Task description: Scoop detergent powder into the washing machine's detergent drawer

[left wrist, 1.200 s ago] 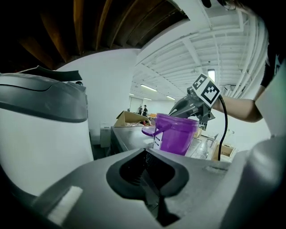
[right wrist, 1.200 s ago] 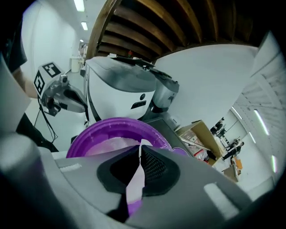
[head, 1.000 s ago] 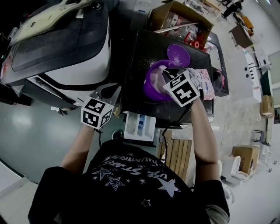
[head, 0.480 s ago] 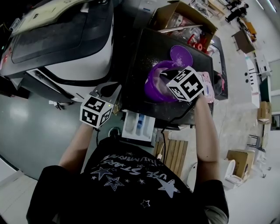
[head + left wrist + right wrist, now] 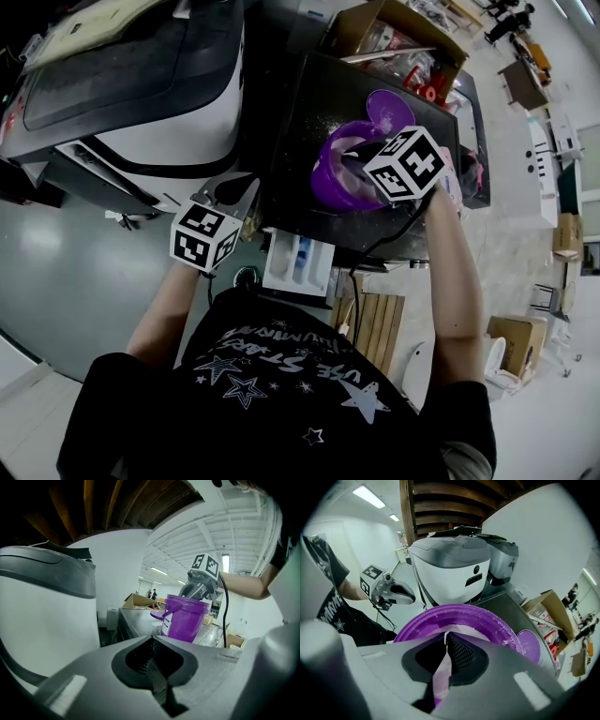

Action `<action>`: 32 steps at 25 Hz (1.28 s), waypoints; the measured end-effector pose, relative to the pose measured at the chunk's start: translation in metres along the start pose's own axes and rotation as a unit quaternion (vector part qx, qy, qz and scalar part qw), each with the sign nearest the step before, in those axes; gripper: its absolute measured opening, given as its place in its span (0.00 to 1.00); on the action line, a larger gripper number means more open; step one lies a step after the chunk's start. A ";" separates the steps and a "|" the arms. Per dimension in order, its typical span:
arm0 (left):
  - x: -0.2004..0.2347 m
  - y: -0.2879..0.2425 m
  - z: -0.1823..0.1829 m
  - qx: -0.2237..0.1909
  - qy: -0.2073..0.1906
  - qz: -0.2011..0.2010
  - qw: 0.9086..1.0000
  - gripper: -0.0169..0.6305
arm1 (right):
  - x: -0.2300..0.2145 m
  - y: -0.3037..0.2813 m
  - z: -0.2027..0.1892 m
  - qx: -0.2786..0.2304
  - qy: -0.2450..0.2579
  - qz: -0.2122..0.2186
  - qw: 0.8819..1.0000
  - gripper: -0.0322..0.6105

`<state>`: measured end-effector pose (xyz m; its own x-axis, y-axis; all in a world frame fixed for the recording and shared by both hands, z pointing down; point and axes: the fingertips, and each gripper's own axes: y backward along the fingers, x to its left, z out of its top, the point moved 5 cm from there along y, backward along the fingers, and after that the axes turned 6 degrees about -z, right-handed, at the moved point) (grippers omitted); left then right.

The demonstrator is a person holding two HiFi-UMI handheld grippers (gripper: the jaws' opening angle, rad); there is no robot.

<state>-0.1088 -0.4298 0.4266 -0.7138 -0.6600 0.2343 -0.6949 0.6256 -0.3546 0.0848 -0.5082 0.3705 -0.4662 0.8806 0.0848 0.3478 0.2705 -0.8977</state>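
Observation:
A purple detergent bucket [image 5: 328, 178] stands on the black top of a machine [image 5: 291, 112], with white powder inside [image 5: 464, 629]. My right gripper [image 5: 446, 639] reaches over the bucket's rim, shut on a pale scoop handle [image 5: 440, 677]; the scoop's bowl is hidden. In the head view its marker cube covers the bucket's right side [image 5: 405, 164]. The detergent drawer [image 5: 298, 265] stands pulled out below the black top's near edge. Left of the drawer my left gripper [image 5: 230, 192] hangs in the air, shut on nothing; it points toward the bucket [image 5: 185, 618].
The bucket's purple lid [image 5: 389, 111] lies on the black top behind it. A white and grey washing machine [image 5: 159, 122] stands to the left. An open cardboard box [image 5: 394, 28] with packets sits behind the black top. Wooden slats [image 5: 380, 328] lie by the person's right side.
My right gripper has shifted away from the person and slightly right, over the bucket. The left gripper has stayed beside the drawer.

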 end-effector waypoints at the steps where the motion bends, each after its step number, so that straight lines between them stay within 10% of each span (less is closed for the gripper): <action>1: 0.000 0.000 0.000 0.000 0.000 0.000 1.000 0.03 | 0.001 0.000 0.000 0.002 -0.004 0.008 1.000 0.11; 32: -0.015 0.009 -0.004 0.002 -0.005 0.007 1.000 0.03 | -0.011 0.027 -0.005 -0.015 -0.209 0.156 0.965 0.11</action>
<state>-0.1042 -0.4125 0.4238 -0.7221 -0.6559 0.2200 -0.6848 0.6324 -0.3621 0.1029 -0.5089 0.3476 -0.6200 0.6892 -0.3750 0.5444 0.0337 -0.8381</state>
